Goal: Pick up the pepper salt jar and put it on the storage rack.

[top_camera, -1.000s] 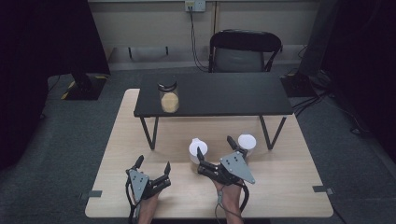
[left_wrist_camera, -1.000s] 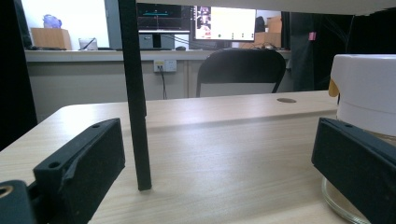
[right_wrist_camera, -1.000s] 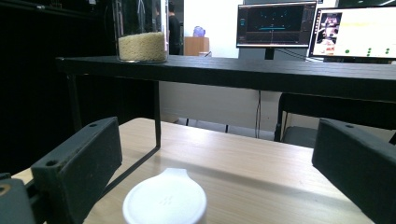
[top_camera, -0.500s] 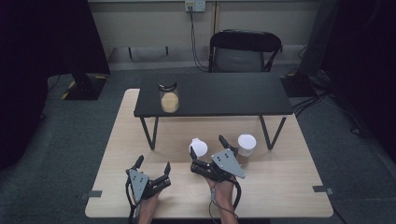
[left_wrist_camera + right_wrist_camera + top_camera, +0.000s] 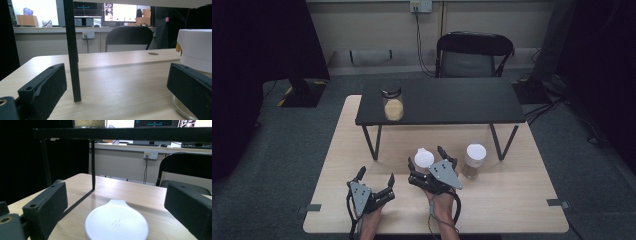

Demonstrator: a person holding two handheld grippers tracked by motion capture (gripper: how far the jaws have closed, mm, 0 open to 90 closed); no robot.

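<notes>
Right gripper view is showing the right gripper (image 5: 117, 202) gaping wide above the white-lidded jar (image 5: 116, 224) near the table's (image 5: 512, 200) front edge, apparently untouched, risking tipping it, while the left gripper (image 5: 374, 182) is idling released.
</notes>
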